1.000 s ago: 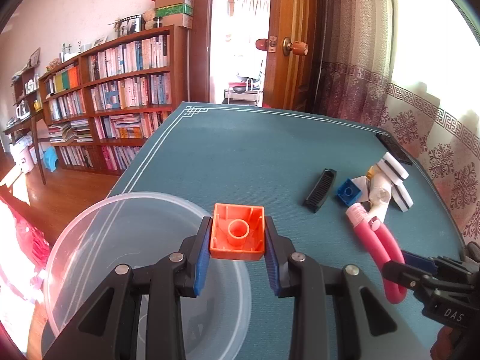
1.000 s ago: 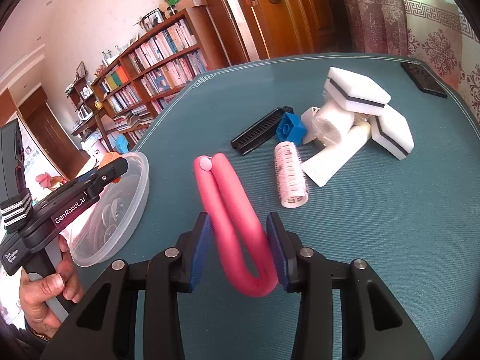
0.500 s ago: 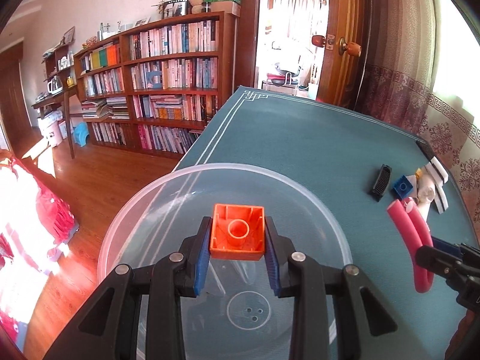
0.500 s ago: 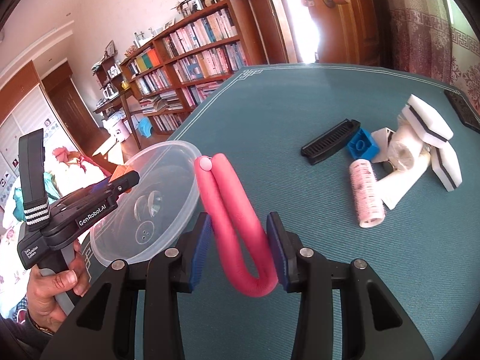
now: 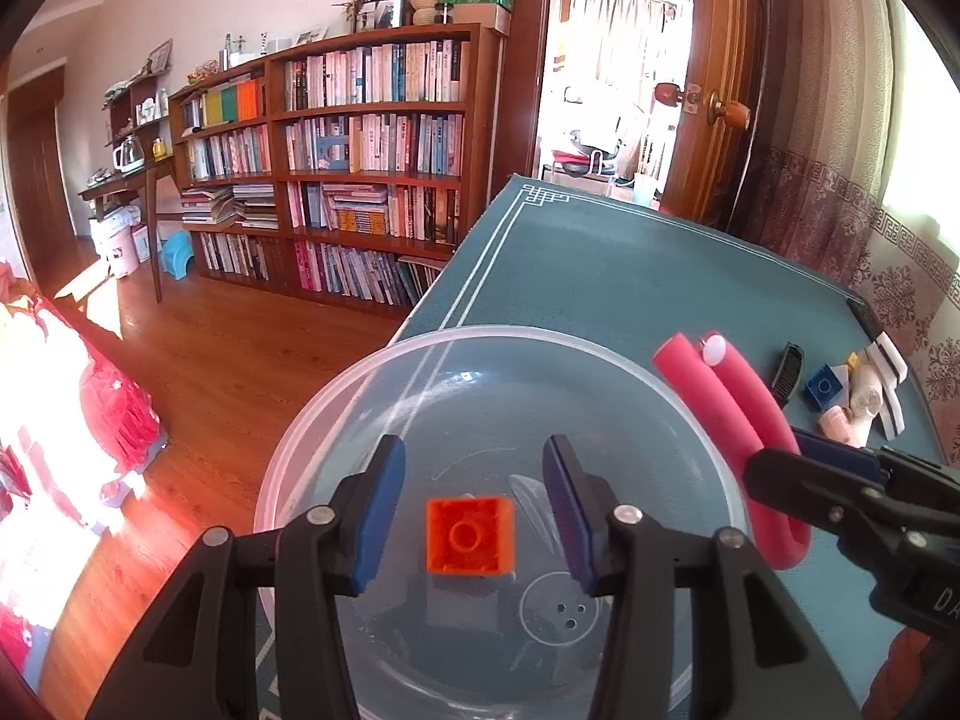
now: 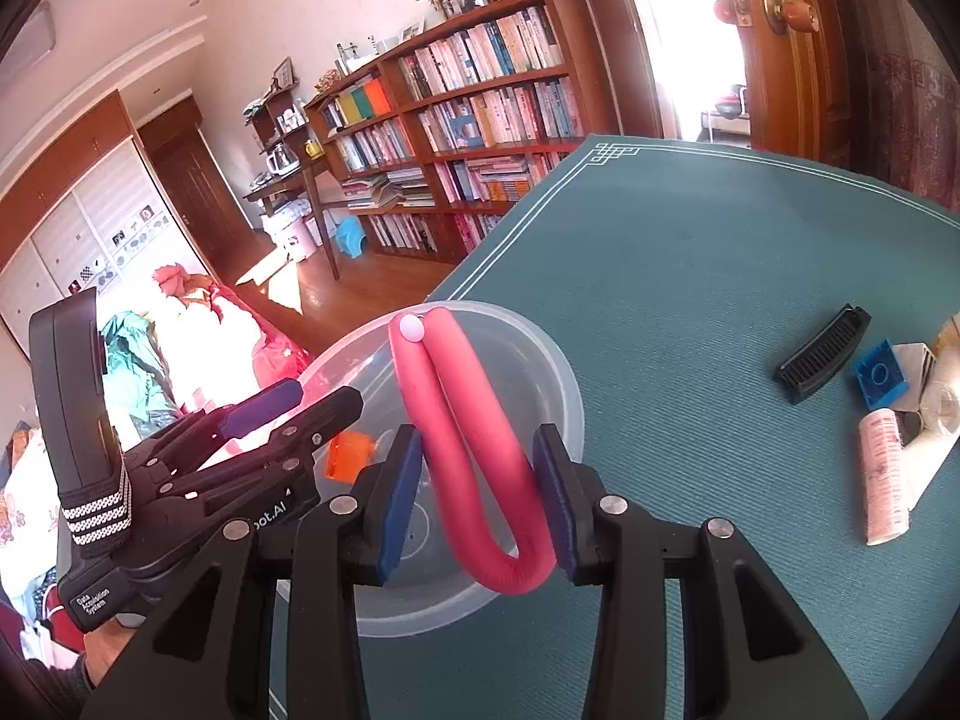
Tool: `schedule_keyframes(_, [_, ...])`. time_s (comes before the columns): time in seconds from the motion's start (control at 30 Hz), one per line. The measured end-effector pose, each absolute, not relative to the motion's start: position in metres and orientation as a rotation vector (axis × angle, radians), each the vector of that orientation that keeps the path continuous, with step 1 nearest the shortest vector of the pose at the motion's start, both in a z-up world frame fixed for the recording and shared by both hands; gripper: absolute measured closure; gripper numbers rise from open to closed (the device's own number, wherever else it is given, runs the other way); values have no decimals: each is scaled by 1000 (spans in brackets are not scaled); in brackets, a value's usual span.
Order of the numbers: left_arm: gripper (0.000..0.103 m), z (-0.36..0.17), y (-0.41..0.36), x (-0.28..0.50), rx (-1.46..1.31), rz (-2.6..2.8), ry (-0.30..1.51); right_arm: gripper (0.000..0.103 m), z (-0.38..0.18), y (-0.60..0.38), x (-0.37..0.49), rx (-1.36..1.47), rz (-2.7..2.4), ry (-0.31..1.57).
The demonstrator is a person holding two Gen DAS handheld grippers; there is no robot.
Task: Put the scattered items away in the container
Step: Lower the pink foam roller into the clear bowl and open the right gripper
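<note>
Sitting on the floor of the clear bowl (image 5: 336, 420), the orange brick (image 5: 471, 535) lies free between the spread fingers of the left gripper (image 5: 474, 507), which clamps nothing. The bowl stands at the table's (image 6: 720, 276) near-left corner, right by the edge, so a knock from either tool could push it off onto the floor. The right gripper (image 6: 477, 495) is closed on the bent pink roller (image 6: 462, 420) over the bowl's rim; released too early, the springy foam could bounce out. Near the right edge wait the comb (image 6: 822, 354), blue brick (image 6: 882, 381) and a pale roller (image 6: 882, 480). Readable writing: "Data Acquisition System" and part of "bot.AI" on the left tool.
</note>
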State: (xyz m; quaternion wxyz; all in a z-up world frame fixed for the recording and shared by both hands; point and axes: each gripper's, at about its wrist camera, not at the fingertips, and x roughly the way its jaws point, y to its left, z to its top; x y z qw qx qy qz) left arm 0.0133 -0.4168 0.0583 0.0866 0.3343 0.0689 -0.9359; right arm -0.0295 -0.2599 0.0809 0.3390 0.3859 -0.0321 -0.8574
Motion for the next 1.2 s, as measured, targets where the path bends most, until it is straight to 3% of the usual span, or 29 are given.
schedule_keyframes(0.23, [42,60,-429,18,981,-2770,215,60,79,-277,-37,1019,-2222,-79])
schedule_keyframes(0.43, [29,63,-436,20,950,-2758,221,58,72,-283,-42,1058,-2235,-73])
schedule_keyframes(0.53, [24,63,-438,21,945,-2752,224,49,68,-282,-44,1077,-2246,-66])
schedule_keyframes(1.2, [18,51,-416,14,1035,-2772,184,47,57,-225,-17,1059,-2406,-31])
